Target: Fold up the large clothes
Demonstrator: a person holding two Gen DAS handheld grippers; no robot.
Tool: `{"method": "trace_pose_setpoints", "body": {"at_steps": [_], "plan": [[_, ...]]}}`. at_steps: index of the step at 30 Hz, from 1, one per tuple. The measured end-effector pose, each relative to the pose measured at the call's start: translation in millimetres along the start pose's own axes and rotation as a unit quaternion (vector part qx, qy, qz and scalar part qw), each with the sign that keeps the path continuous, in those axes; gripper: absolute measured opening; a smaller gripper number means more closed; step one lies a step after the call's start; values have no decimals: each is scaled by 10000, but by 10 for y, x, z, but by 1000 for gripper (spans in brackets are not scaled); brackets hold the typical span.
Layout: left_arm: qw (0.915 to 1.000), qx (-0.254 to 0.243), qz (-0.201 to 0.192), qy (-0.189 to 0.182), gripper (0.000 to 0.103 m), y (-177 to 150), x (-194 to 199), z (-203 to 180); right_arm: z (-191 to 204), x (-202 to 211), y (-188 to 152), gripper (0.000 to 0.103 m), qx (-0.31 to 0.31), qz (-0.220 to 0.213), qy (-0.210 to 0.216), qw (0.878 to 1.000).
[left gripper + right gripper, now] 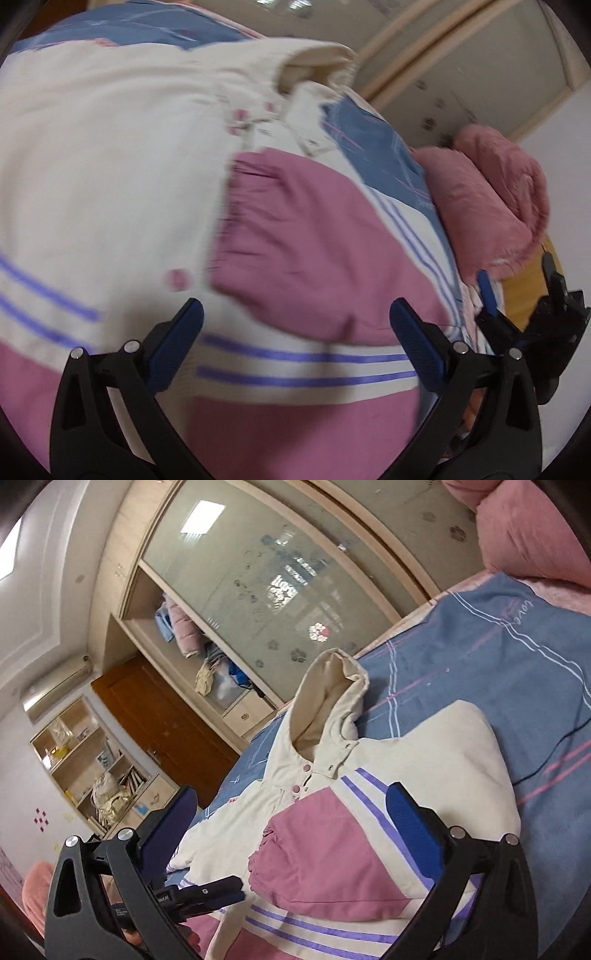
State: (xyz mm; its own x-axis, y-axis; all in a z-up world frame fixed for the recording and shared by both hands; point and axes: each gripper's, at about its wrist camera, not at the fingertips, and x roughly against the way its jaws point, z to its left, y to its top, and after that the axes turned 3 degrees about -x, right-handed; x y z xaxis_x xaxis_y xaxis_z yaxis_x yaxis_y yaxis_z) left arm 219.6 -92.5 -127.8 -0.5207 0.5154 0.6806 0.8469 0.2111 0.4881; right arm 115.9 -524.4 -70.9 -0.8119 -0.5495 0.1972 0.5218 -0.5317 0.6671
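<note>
A cream, pink and purple-striped hooded padded jacket point(369, 812) is lying spread on the blue checked bed sheet point(498, 657). Left tool point(295, 343) and right tool point(291, 834) are being held spread, empty, above it; the pink sleeve point(314, 251) is best pinched at its cuff.

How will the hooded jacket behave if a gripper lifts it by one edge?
The jacket probably drapes and sags: its pink sleeve is already puckered. It looks padded, so likely bulky yet fairly light. The hood stands up unaided, suggesting somewhat stiffer fabric there.
</note>
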Motion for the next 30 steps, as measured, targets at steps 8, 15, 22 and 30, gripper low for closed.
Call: {"method": "trace_pose_setpoints", "body": {"at_steps": [8,15,22,30], "plan": [[9969,-292,381,625,98,3,-501,-206,115,-301,-195,102,448,154,-1792,9827],[9962,-411,160,751,24,149,-583,-287,262,-504,-366,102,866,193,-2348,9680],[9823,-277,-1053,1524,17,400,-120,-227,367,-430,-350,102,1156,-166,-2674,9565],[9511,253,-1647,2600,17,438,341,282,205,-475,-326,102,875,-114,-3198,9434]]}}
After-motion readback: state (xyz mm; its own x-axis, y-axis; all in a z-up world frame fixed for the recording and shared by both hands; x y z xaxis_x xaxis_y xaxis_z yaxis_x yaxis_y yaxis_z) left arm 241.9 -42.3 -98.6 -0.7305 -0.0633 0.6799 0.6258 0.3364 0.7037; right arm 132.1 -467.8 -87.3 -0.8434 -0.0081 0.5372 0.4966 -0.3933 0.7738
